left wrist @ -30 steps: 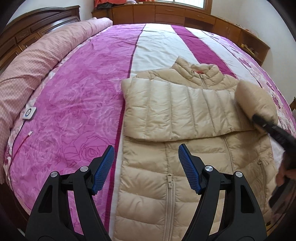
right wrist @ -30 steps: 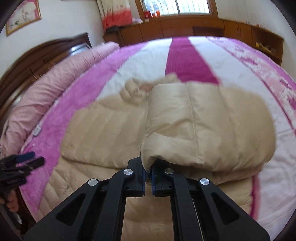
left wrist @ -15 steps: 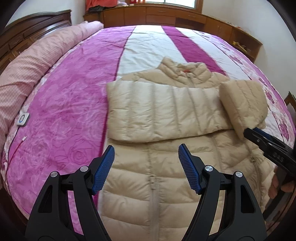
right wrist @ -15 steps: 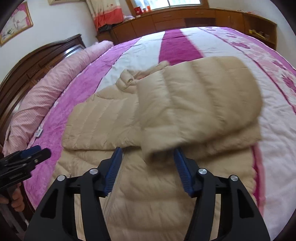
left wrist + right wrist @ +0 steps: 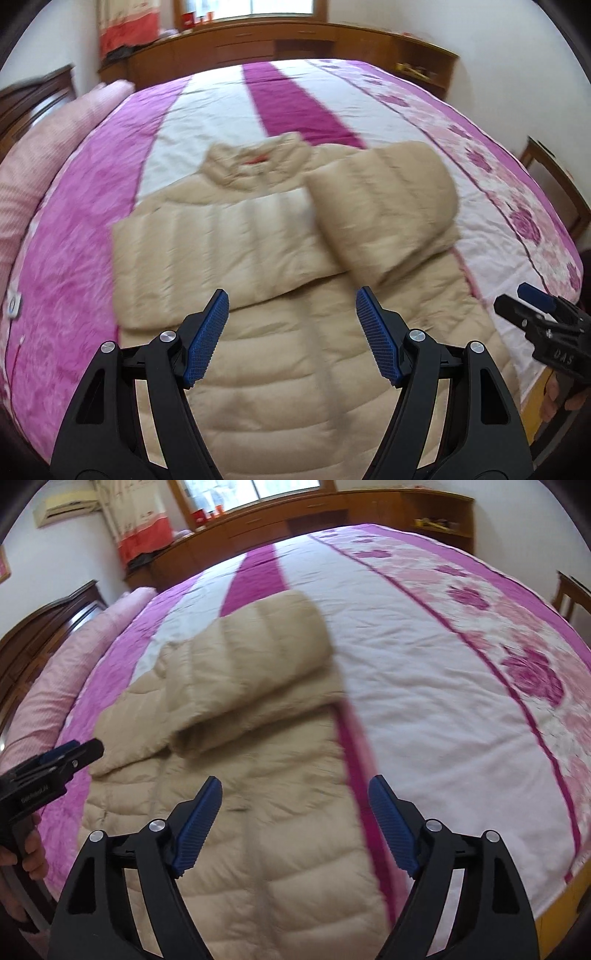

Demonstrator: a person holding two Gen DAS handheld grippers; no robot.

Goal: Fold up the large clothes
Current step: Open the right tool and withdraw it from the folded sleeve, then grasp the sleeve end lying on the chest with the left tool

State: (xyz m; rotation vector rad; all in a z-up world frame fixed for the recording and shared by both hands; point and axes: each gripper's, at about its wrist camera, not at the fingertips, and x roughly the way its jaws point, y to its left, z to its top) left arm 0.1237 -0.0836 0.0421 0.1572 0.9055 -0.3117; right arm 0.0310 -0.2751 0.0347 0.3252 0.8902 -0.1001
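A beige quilted puffer jacket [image 5: 280, 373] lies flat on the bed, collar away from me. Both sleeves are folded across the chest, the right sleeve [image 5: 384, 206] on top of the left sleeve [image 5: 207, 254]. The jacket also shows in the right wrist view [image 5: 266, 830] with the right sleeve [image 5: 255, 664] folded inward. My left gripper [image 5: 291, 339] is open and empty above the jacket's lower front. My right gripper [image 5: 295, 823] is open and empty above the jacket's right edge; it also shows in the left wrist view [image 5: 532, 306].
The bed carries a pink, purple and white flowered cover [image 5: 443, 686]. A pink rolled quilt [image 5: 33, 158] lies along the left by the dark headboard. Wooden cabinets [image 5: 295, 48] stand beyond the bed. A wooden chair [image 5: 554, 177] stands at the right.
My right gripper opened, let go of the right sleeve, which now lies across the chest, and drew back to the right. My left gripper swung toward the jacket's middle.
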